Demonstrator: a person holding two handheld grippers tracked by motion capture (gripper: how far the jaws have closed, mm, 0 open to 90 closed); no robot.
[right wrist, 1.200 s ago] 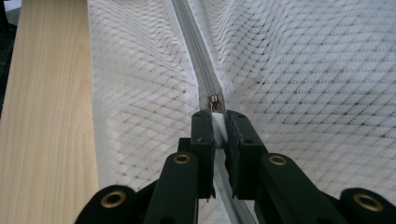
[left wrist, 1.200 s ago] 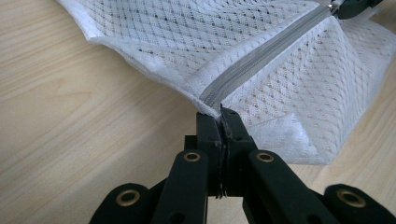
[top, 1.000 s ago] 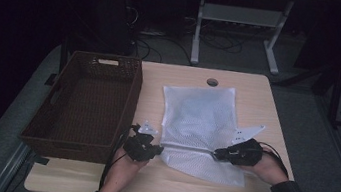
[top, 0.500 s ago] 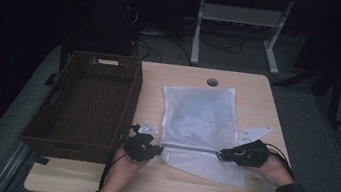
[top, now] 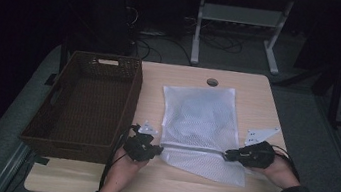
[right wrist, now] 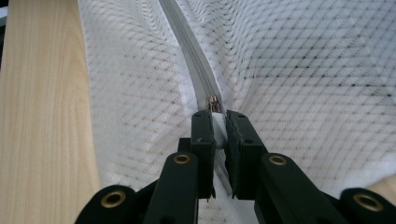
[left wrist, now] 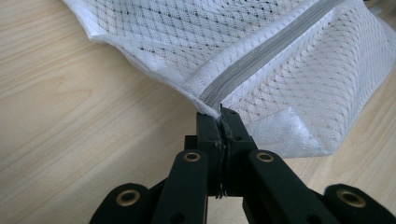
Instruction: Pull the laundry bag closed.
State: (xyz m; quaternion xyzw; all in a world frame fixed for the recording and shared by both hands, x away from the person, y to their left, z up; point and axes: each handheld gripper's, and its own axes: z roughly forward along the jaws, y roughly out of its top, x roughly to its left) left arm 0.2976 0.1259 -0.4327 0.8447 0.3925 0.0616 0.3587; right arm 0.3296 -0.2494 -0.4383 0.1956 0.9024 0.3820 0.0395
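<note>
Item — dark woven wicker basket (top: 88, 102), far left, beside the work. Left gripper (left wrist: 220, 114) clamps the white mesh zip bag (top: 200, 125) at its zipper's end; right gripper (right wrist: 215, 116) pinches the metal slider (right wrist: 213, 103). Keep the grey zipper (left wrist: 261, 58) taut (bag lies mid-table) — draw straight.

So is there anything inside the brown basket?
No, the brown basket shows just its bare woven bottom in the high view, while the white mesh bag lies beside it on the table.
</note>
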